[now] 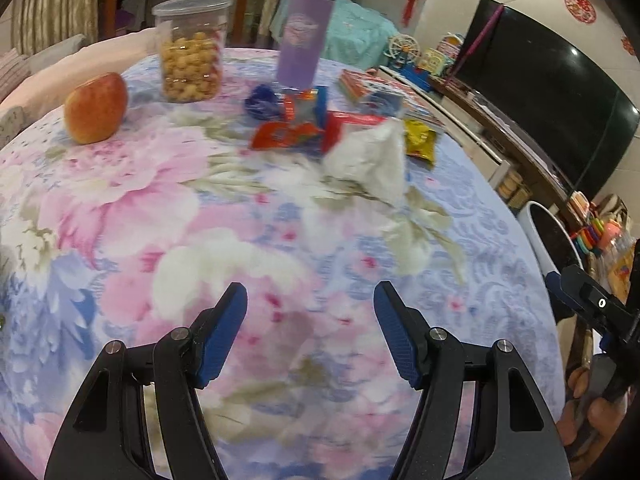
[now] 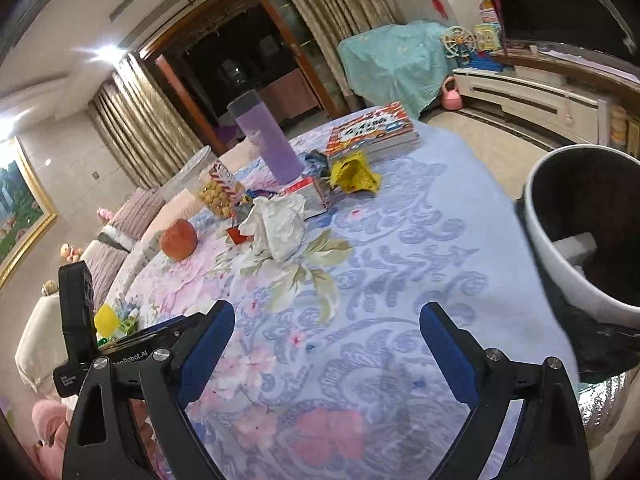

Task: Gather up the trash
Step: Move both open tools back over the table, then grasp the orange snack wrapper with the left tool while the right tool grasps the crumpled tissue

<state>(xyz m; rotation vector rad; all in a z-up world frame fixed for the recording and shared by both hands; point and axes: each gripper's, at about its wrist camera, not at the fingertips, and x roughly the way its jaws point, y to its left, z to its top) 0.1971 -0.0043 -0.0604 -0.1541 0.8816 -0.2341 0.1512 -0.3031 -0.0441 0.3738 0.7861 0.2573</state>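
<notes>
Two grippers, both empty and spread wide right now, so you've got nothing in hand. Your left gripper (image 1: 310, 300) hovers over the near part of the bench (image 1: 120, 220), jaws released and aimed at the clutter in the middle. Your right gripper (image 2: 326, 320) is in the same state, jaws apart, hanging over the bench's right side next to the trash bin (image 2: 560, 280).

The bin sits just off the bench's right edge, which I'd guess is deliberate: short carry from pile to drop. Something white is already lying inside it, can't tell what.

The trash itself is bunched mid-bench. The crumpled white tissue (image 1: 370, 160) is nearest to you, with the red wrapper (image 1: 288, 134) just behind it and the blue wrapper (image 1: 262, 102) further back by the foot of the purple tumbler (image 1: 306, 34). The yellow wrapper (image 2: 354, 174) lies to the right, close to the book (image 2: 370, 130).

The apple (image 1: 96, 108) and the snack jar (image 1: 192, 48) stand on the far left, well apart from the pile, and look like keepers, so leave them alone.

The tissue looks like your easiest grab, being closest and puffy. It's soft, so pinch deep or it could slip out on the way to the bin.
</notes>
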